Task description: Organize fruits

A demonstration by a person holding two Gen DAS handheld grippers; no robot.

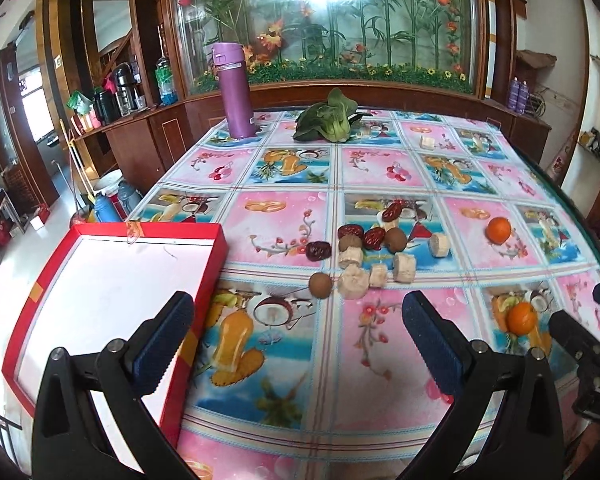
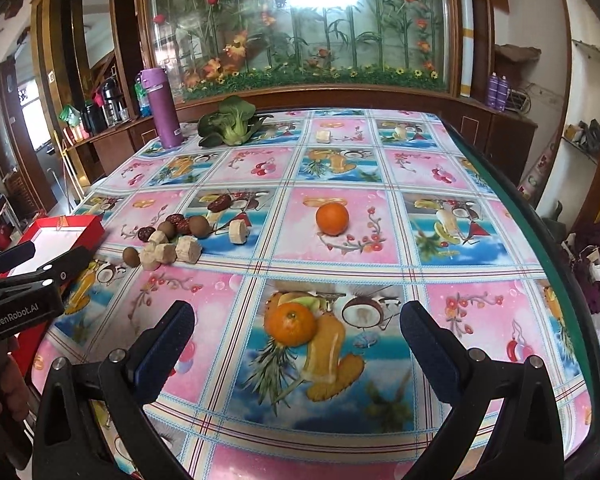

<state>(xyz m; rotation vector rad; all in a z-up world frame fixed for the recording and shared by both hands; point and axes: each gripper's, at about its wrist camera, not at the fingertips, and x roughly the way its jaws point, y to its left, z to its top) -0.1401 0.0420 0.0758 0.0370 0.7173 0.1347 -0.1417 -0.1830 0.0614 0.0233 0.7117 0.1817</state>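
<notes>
Near the front edge of the tabletop, covered in a glossy pink-and-blue fruit-print cloth, the right gripper hangs above the surface with its two blue-padded fingers spread wide and nothing between them; a round orange tangerine lies just ahead of the gap. The left gripper is likewise spread and empty, one finger over the near rim of the shallow red cardboard tray with a white floor, which sits at the table's left edge and holds nothing yet. A second orange tangerine rests further toward the middle, and a loose cluster of wrinkled dark-red dates, small brown round fruits and pale cut banana chunks sits between tray and tangerines. The risks, as I judge them: the near tangerine is smooth and round on slick cloth, so an off-centre closing could squirt it forward or roll it toward the right edge. The banana chunks look soft and may crush or smear under a firm squeeze. The clustered pieces touch one another, so reaching for one could scatter its neighbours. The tray appears to overhang the left edge; a push on its rim could tip it. A tall purple flask and a green leafy vegetable at the far edge stand well apart from all this.
</notes>
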